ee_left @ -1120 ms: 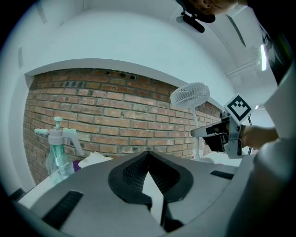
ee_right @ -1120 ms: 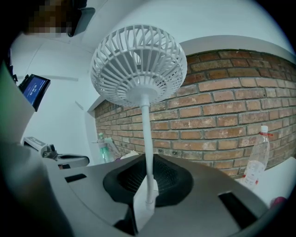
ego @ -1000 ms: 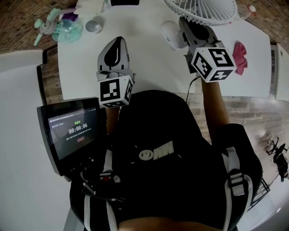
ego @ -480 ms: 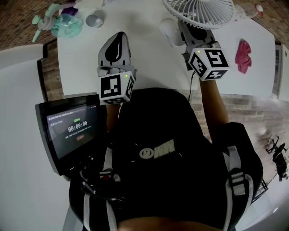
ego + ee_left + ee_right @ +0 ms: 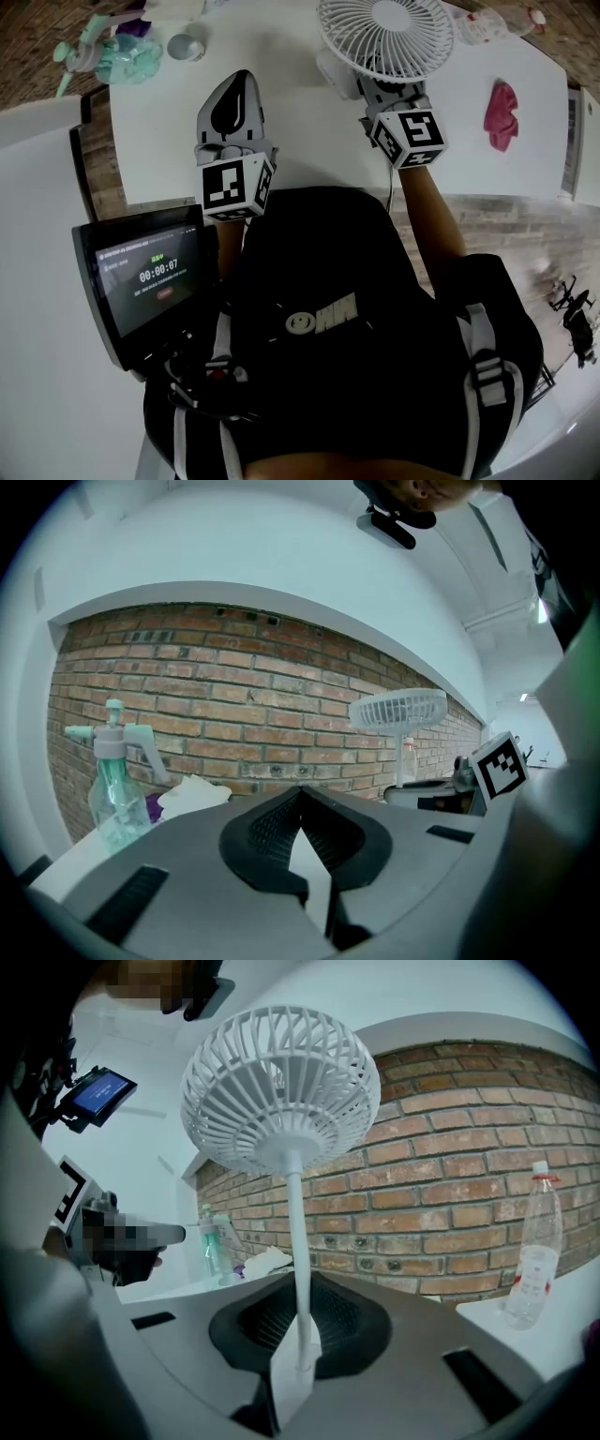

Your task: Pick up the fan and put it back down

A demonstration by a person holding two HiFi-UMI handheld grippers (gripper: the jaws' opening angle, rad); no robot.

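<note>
The fan [image 5: 279, 1101] stands upright, its stem clamped in the right claw [image 5: 298, 1361]

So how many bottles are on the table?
2. A teal spray bottle at the far left corner; a clear red-capped bottle at the far right. The fan could hide more.

Timer 00:00:07 on the tablet screen [image 5: 150, 281], other lines there too small to read
</note>
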